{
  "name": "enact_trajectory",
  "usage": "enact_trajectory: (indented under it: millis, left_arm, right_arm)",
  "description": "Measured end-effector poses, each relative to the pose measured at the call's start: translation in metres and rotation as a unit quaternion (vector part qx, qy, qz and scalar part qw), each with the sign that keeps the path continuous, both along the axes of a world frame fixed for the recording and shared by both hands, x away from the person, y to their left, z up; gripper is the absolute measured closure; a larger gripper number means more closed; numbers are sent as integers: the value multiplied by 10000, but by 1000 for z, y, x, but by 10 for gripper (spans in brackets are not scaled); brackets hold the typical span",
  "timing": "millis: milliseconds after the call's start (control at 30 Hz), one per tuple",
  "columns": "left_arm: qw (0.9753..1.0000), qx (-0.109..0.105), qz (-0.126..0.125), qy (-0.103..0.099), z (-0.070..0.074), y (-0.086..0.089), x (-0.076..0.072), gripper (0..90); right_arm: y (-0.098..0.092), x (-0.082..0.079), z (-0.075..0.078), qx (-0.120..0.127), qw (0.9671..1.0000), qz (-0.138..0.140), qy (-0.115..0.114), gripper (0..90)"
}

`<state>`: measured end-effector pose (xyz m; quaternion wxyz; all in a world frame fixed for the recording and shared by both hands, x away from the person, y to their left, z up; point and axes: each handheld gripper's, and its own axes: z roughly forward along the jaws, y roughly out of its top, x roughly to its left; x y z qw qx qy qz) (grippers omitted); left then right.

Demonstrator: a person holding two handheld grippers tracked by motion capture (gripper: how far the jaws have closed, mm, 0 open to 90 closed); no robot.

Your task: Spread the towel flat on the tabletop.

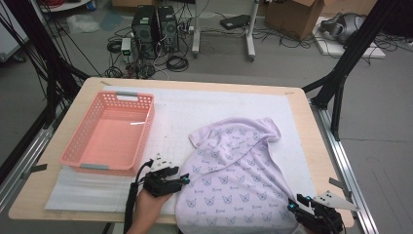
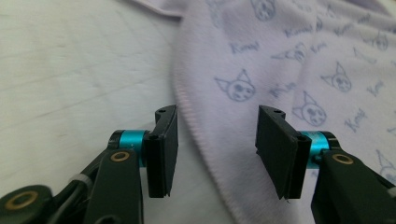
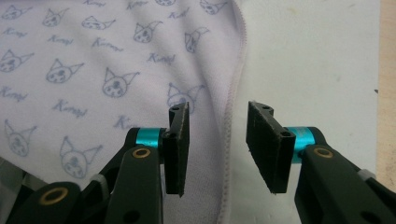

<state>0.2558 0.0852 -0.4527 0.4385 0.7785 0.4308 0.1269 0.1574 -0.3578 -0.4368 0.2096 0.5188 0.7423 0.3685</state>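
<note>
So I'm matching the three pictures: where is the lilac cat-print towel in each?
High view: the towel lies centre-right, on the white mat.
Left gripper view: upper right, hem between the jaws.
Right gripper view: upper left, hem between the jaws.
Shared landmark: the stitched hem.

The lilac towel (image 1: 234, 180) was soft, matt cloth with a fine nap and a stitched hem. The basket (image 1: 78, 146) was glossy pink perforated plastic. The mat (image 1: 195, 105) was matt, white and smooth. The tabletop (image 1: 29, 195) was pale, smooth wood. The left gripper (image 2: 217, 149) had matt black pads (image 2: 163, 149) and shiny teal metal collars.
</note>
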Motion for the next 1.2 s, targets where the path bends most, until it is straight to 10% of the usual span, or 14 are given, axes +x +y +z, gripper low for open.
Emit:
enact_trajectory:
  millis: [133,333,500,700,933,1200]
  left_arm:
    - [9995,306,101,-59,2,-3,-6,865]
    - [9997,168,175,-94,2,22,-28,875]
    - [9994,-152,309,-74,1,50,-47,875]
    - [9994,-57,268,-197,2,45,-49,842]
    - [9989,-227,403,-82,-1,50,-45,542]
    - [9984,-510,94,-228,-2,46,-40,495]
  right_arm:
    - [0,1,-3,16,10000,6,46,573]
    - [0,2,-3,24,9999,137,19,597]
    - [5,4,-2,85,9998,187,-38,597]
    - [20,17,-7,-123,9995,274,67,589]
    - [10,16,-6,-187,9987,350,317,866]
    - [-6,-7,2,-468,9967,260,617,762]
